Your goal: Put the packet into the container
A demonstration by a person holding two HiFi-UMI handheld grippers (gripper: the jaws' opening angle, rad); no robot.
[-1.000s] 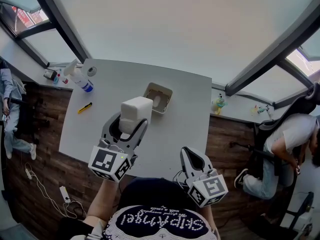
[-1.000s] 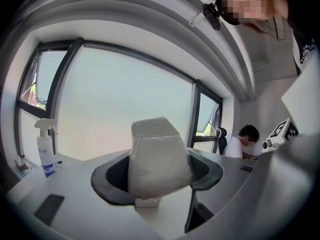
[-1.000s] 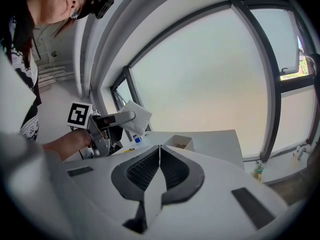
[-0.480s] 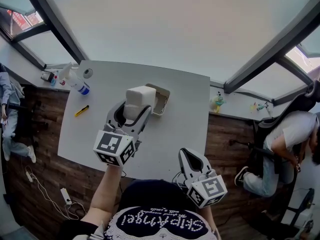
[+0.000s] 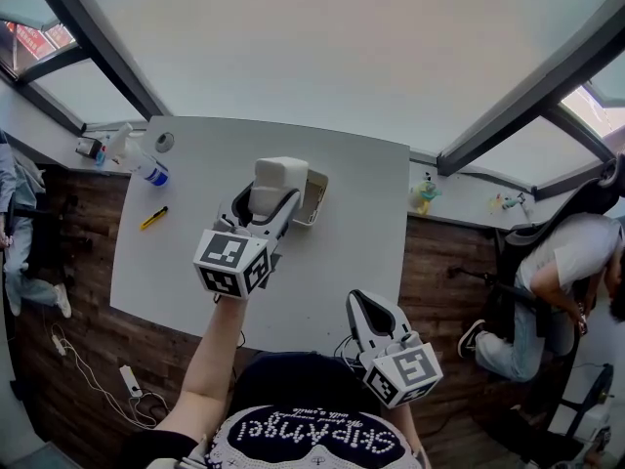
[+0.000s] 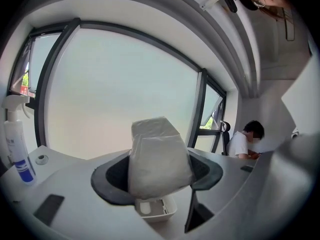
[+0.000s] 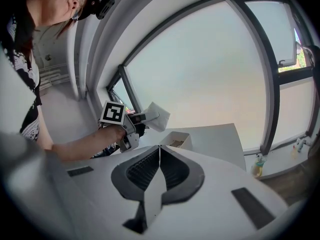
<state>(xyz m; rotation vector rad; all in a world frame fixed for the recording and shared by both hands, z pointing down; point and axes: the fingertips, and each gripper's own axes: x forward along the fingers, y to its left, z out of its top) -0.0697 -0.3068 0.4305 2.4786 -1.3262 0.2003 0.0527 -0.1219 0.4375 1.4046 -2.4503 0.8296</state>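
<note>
White packet (image 6: pixel 159 159) clamped in left gripper (image 5: pixel 270 201) | container (image 6: pixel 156 210) just below and ahead of its jaws | packet not yet dropped in | right gripper (image 7: pixel 159 171) closed, empty

A white, softly crinkled plastic-film packet (image 6: pixel 159 154) is gripped by the left hand-held gripper (image 5: pixel 272 201), whose pads (image 6: pixel 110 176) look matt black. Just below it, a smooth cream plastic container (image 6: pixel 156 210) is seen on a matt white worktop (image 5: pixel 347 252).
</note>
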